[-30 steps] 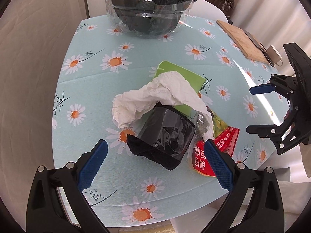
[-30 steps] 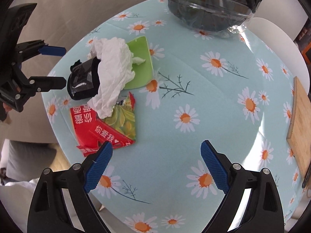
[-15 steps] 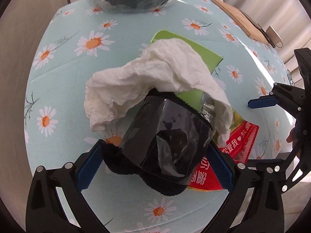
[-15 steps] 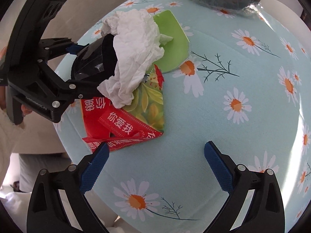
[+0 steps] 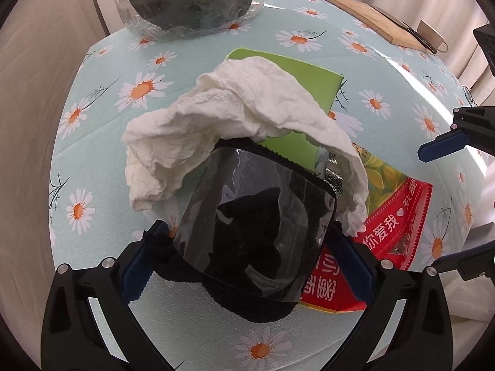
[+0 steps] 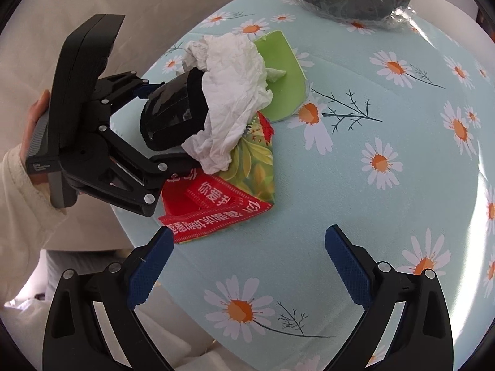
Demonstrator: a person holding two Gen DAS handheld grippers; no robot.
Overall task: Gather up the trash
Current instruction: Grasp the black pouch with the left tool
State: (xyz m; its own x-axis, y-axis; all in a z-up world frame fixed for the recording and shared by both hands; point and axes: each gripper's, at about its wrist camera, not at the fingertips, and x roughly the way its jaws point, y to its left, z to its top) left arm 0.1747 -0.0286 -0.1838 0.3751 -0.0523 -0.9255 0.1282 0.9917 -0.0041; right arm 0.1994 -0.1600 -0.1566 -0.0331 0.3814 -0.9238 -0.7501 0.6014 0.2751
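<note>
Black and shiny, the pack (image 5: pixel 256 235) now sits between the left tongs (image 5: pixel 247 253), which have come down around it. A second ago they hung above it. Their blue pads look right against its sides, but I cannot tell if they squeeze yet. The tissue (image 5: pixel 235 114) drapes over the pack's far end, and the red wrapper (image 6: pixel 216 207) lies just beside it. The right tongs (image 6: pixel 247 262) have just opened wide, empty, near the wrapper. Lifting looks next.
</note>
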